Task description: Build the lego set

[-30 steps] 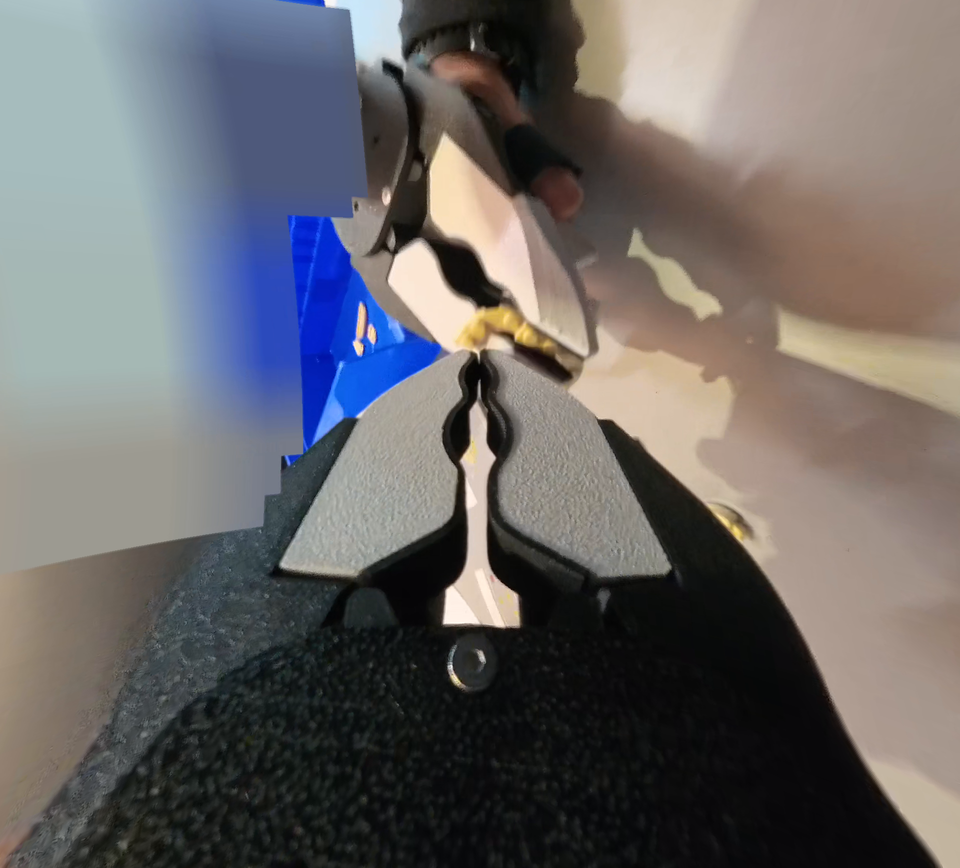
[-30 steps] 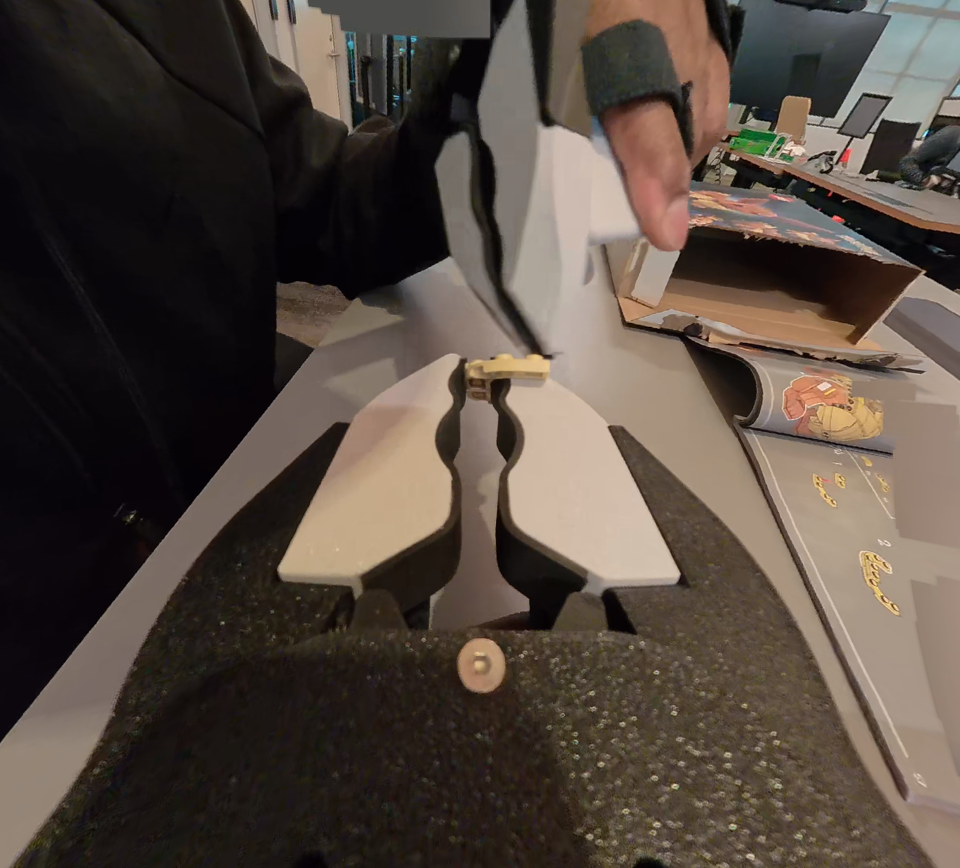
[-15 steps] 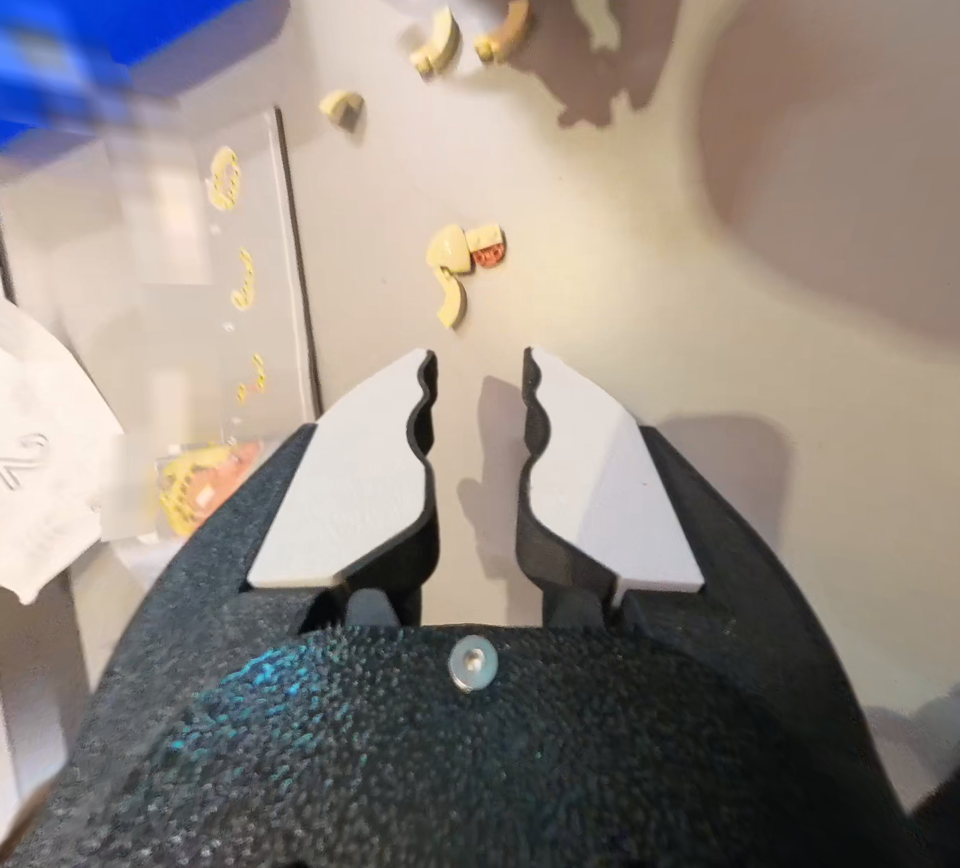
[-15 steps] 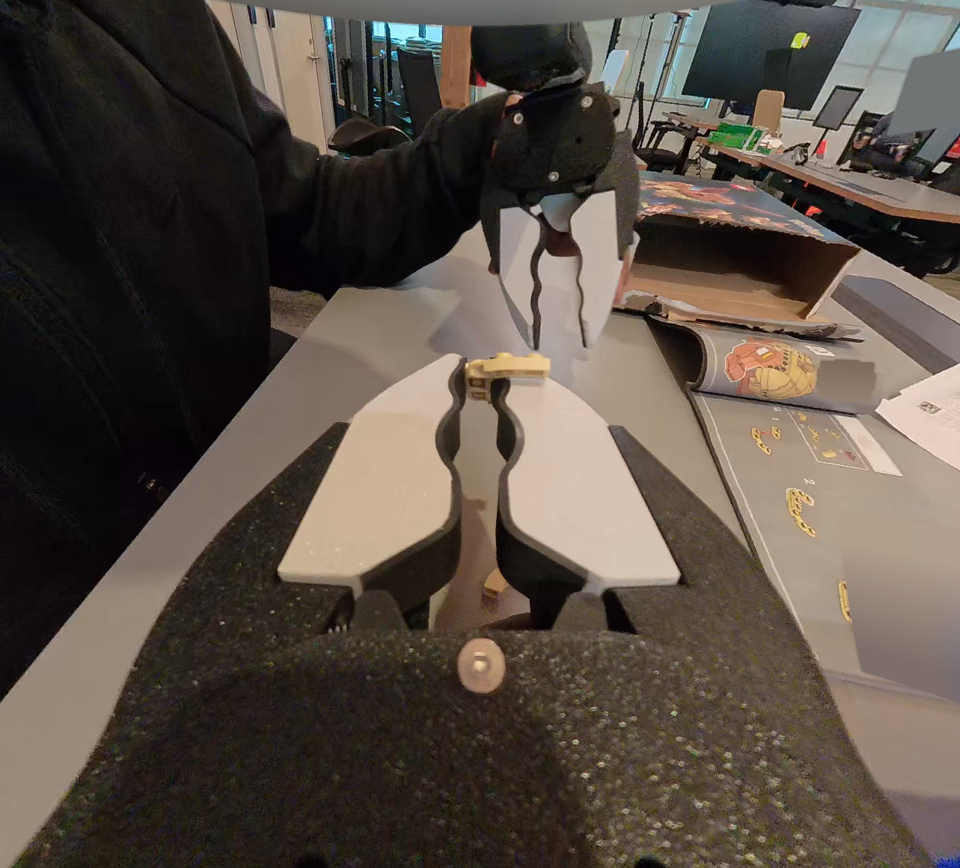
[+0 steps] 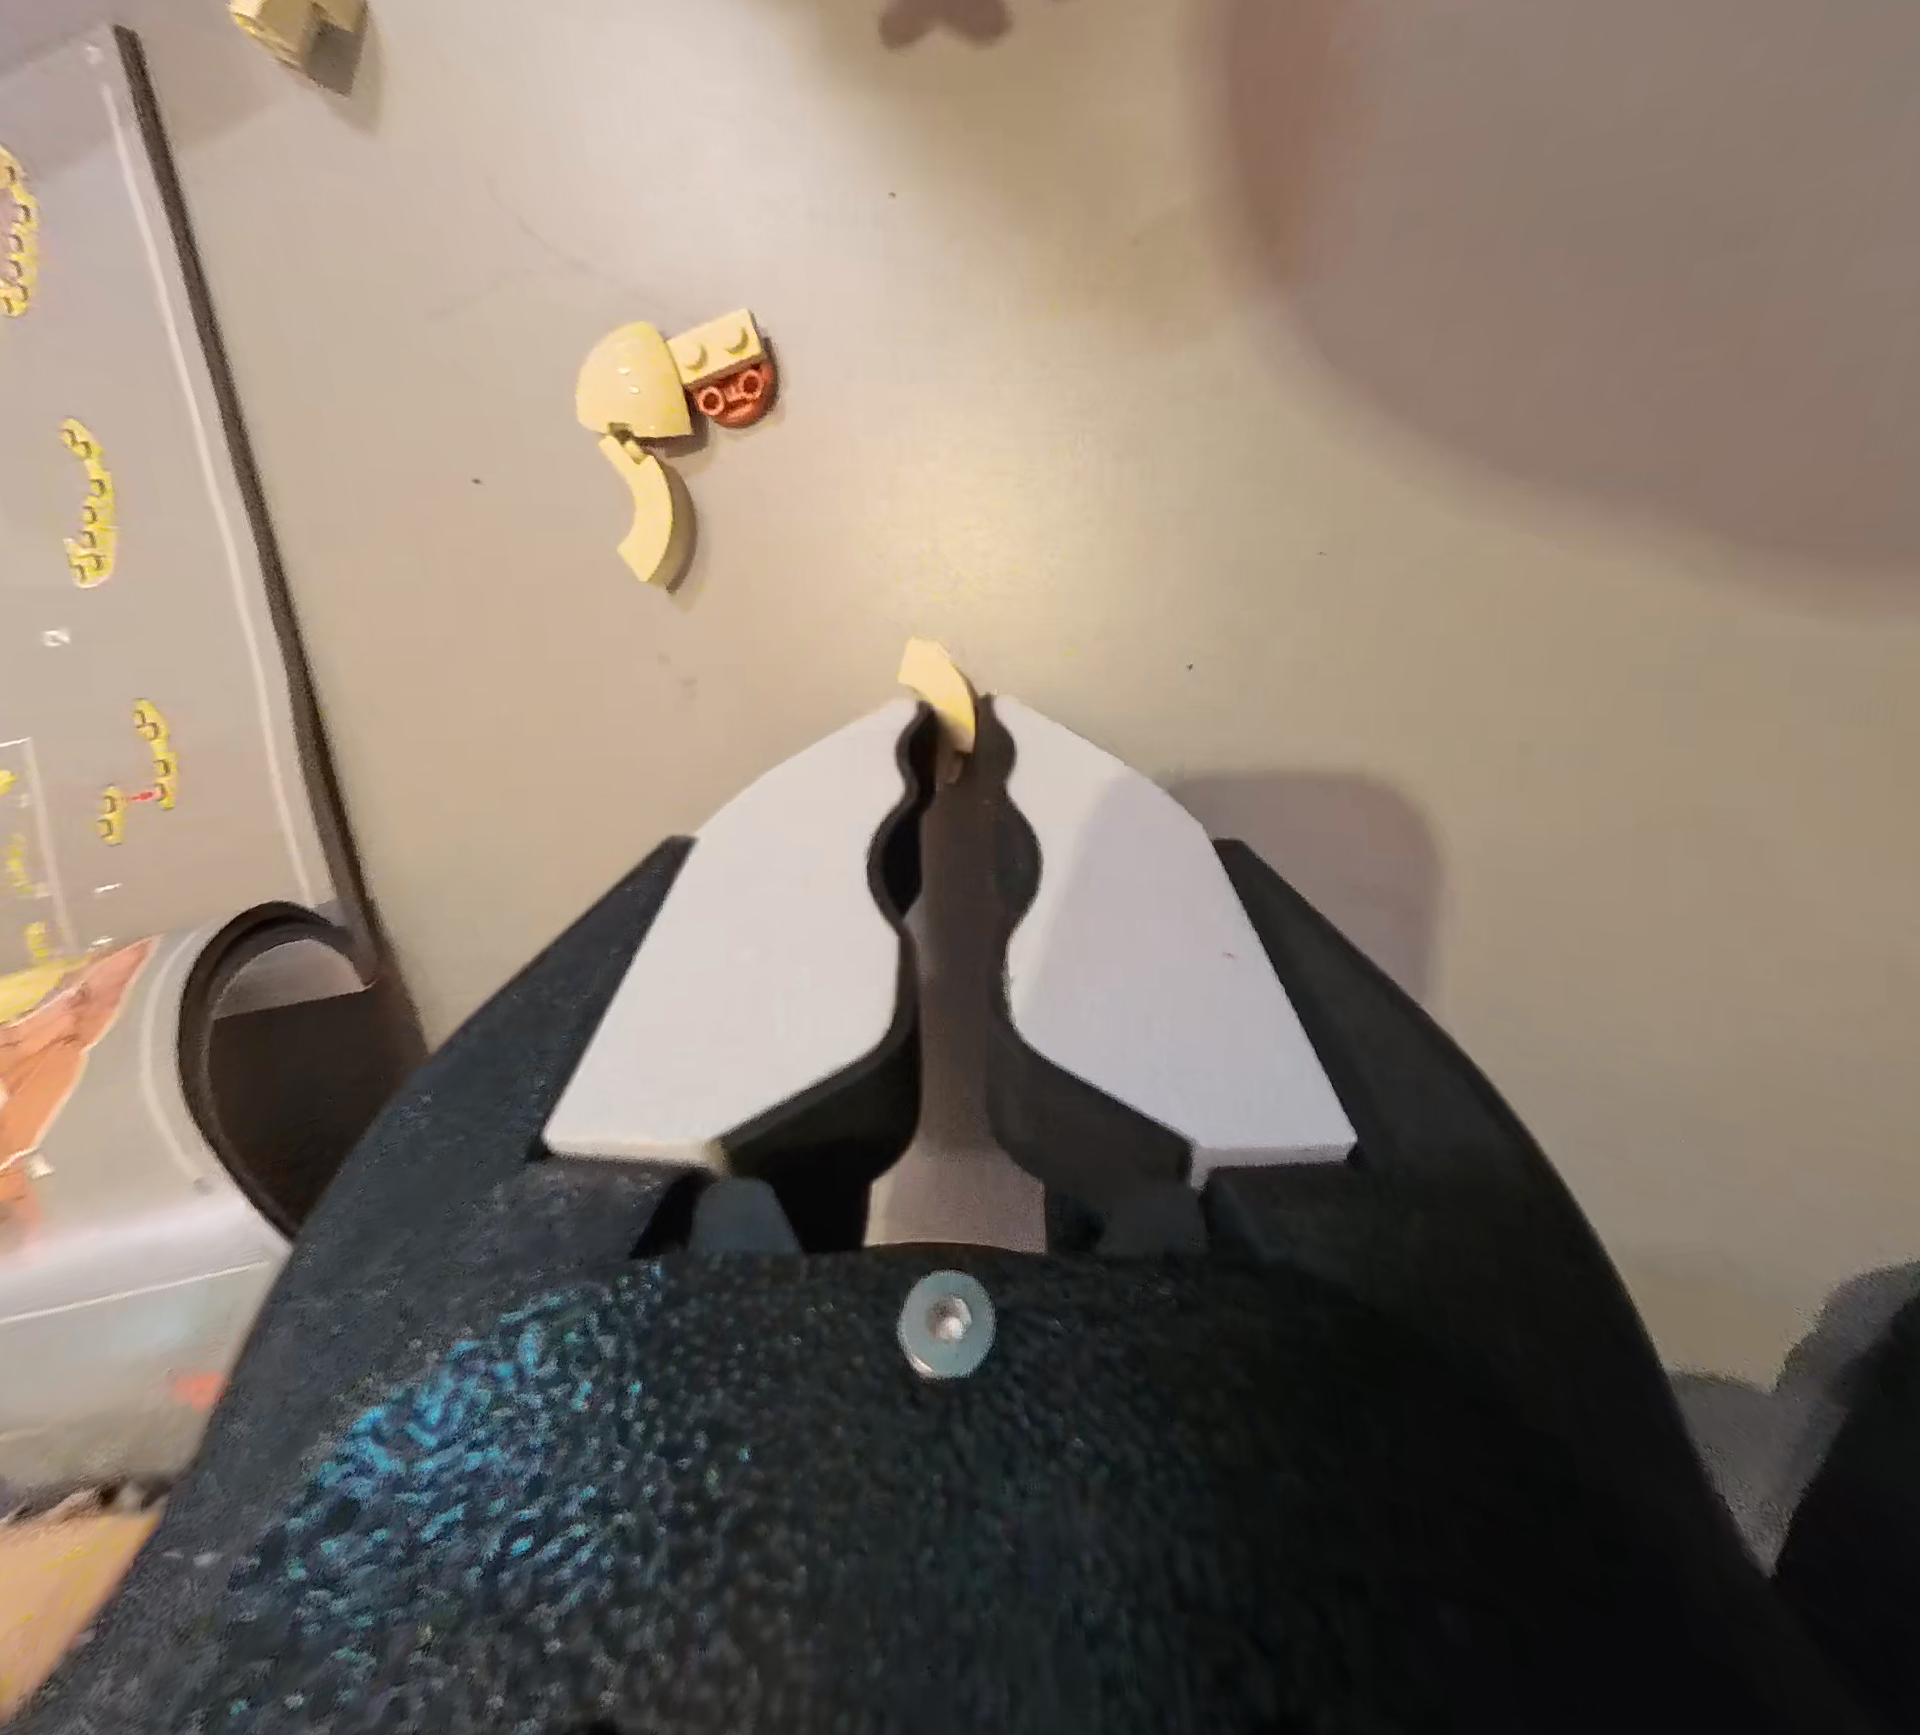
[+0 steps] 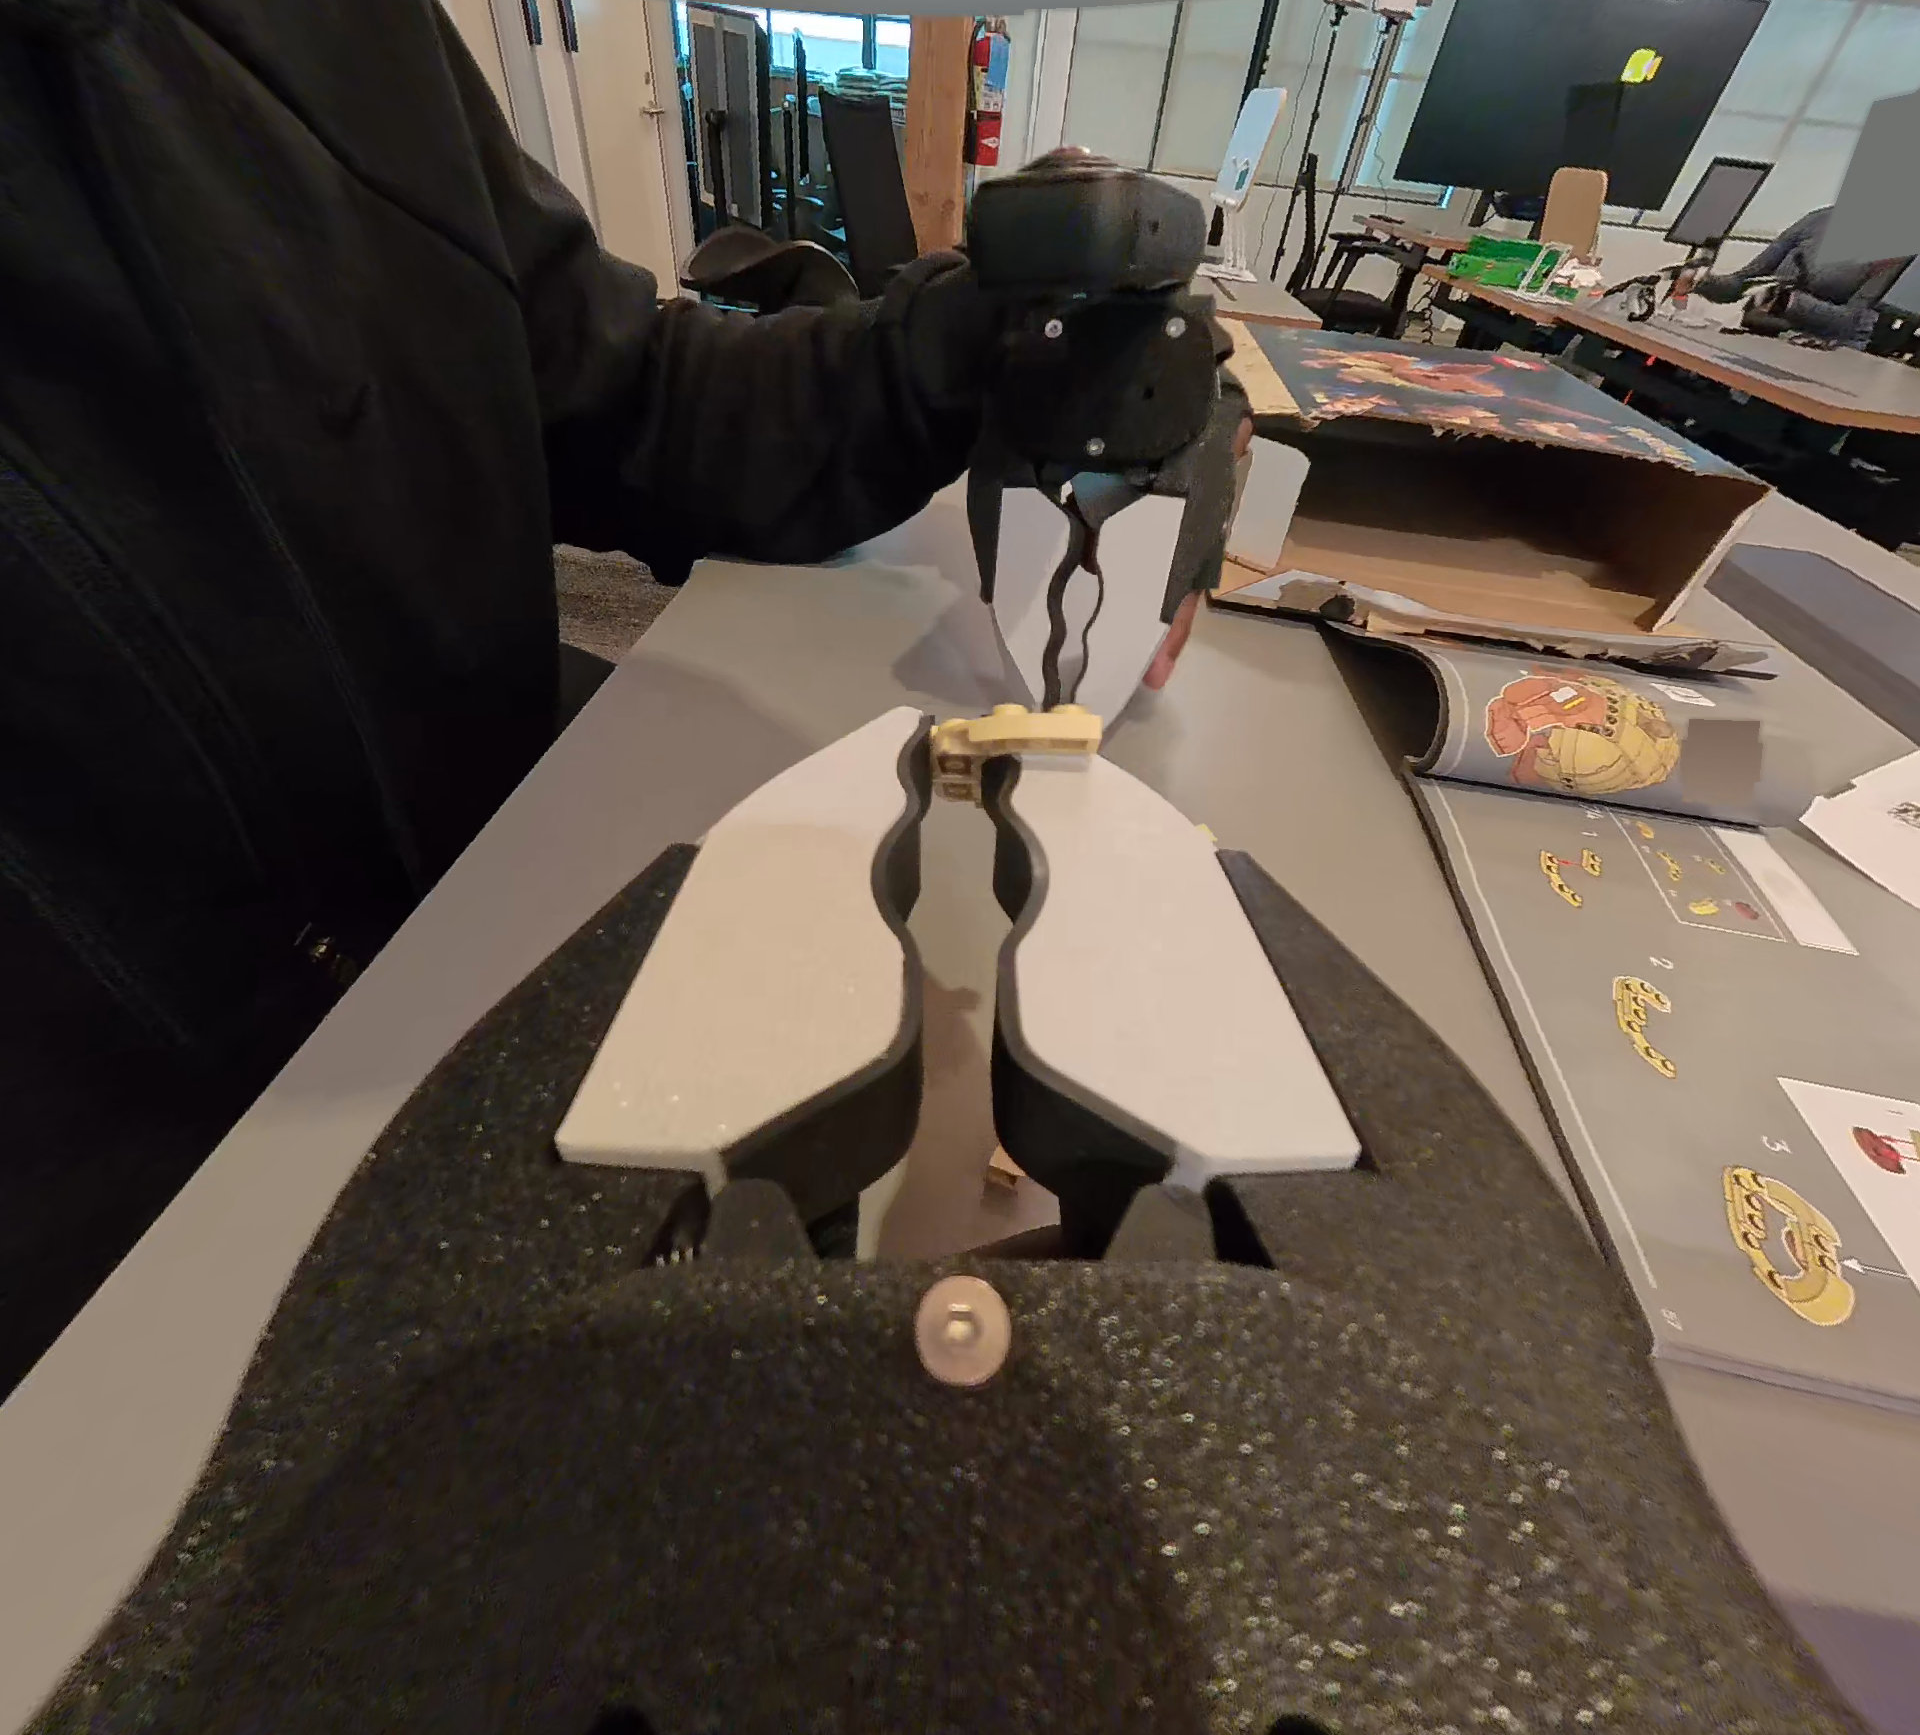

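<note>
Left gripper (image 5: 948, 719) pinches curved tan piece (image 5: 938, 688) low over worktop (image 5: 1351, 646); right gripper (image 6: 961, 755) clamps tan brick assembly (image 6: 1013, 735), facing it.

Loose bricks (image 5: 665, 428) lie on the table (image 5: 1143, 335), right of the booklet (image 5: 125, 542).

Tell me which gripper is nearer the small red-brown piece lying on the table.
Left. The left gripper, shut on a curved tan piece, points toward the red-brown piece; the right gripper sits farther back, above the table.
</note>
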`<state>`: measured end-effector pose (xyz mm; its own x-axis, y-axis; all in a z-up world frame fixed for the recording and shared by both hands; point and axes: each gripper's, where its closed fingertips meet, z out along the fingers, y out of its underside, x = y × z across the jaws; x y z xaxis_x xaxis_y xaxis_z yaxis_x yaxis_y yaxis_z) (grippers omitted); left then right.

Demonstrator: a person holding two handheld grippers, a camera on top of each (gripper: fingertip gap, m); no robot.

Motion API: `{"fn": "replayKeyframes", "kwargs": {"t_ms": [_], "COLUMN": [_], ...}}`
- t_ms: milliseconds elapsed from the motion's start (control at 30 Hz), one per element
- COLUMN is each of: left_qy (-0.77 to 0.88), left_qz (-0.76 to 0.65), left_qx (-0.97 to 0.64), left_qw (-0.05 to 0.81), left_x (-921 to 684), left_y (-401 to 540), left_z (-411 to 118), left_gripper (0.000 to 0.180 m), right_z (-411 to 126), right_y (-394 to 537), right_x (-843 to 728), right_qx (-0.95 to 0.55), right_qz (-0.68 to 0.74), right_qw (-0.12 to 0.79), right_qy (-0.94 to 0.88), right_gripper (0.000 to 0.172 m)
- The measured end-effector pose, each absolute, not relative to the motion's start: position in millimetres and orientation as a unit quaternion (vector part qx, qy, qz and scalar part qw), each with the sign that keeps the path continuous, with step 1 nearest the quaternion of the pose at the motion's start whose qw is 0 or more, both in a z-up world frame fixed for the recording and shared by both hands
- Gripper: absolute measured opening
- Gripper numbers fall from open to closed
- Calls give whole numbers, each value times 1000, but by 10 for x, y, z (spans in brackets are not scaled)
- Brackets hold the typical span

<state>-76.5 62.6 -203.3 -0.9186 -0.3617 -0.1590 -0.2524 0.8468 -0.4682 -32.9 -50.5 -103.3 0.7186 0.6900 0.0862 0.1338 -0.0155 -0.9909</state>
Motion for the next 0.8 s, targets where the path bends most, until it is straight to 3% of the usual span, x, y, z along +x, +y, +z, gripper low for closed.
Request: {"fn": "replayKeyframes", "kwargs": {"t_ms": [233,467,633,800], "left_qy": [915,792,779,773], "left_qz": [-328,-547,-541,-532], "left_qx": [-222,-263,-279,-298], "left_qw": [71,-59,-146,-177], "left_x": [-710,-591,-486,-450], "left_y": [425,-347,-681,-746], "left_z": [-1988,-1012,-927,-991], "left_gripper": [6,6,6,6], "right_z": [-1088,-1190,-1239,-1287], "right_y": [-515,-537,-566,-581], "right_x": [-364,-437,-497,-521], "right_qx": [-676,-681,-679,-684], "right_qz": [196,157,130,121], "right_qw": [631,613,602,589], "right_qy": [-326,-368,-398,-413], "right_gripper": [8,8,8,8]}}
